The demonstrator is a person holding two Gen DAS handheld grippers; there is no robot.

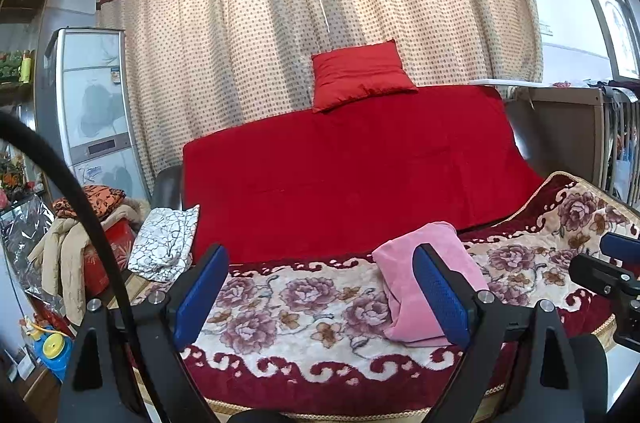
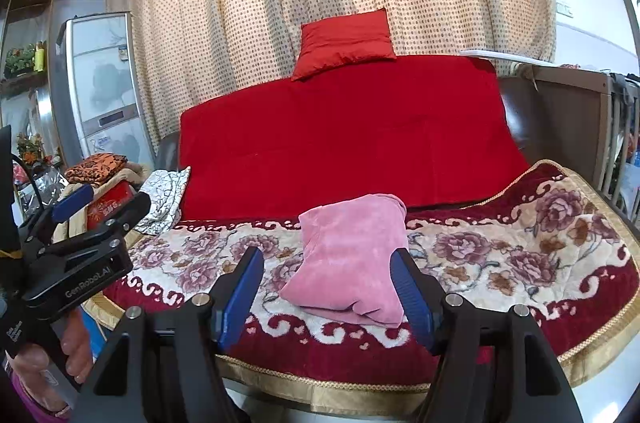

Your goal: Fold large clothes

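Observation:
A pink garment (image 2: 352, 259) lies folded into a compact bundle on the floral blanket (image 2: 520, 263); it also shows in the left wrist view (image 1: 416, 287). My right gripper (image 2: 328, 291) is open and empty, just in front of the bundle, its fingers wider apart than the bundle's near end. My left gripper (image 1: 320, 295) is open and empty, held back over the blanket's near edge, left of the bundle; it also shows at the left of the right wrist view (image 2: 80, 215). The right gripper's tip shows at the right edge of the left wrist view (image 1: 616, 263).
A red cover (image 2: 340, 143) drapes the sofa back with a red cushion (image 2: 344, 41) on top. A black-and-white cloth (image 1: 166, 243) lies at the sofa's left arm. Clothes and boxes (image 1: 88, 243) pile on the left by a standing air conditioner (image 1: 92, 103). A wooden crib (image 2: 580, 119) stands right.

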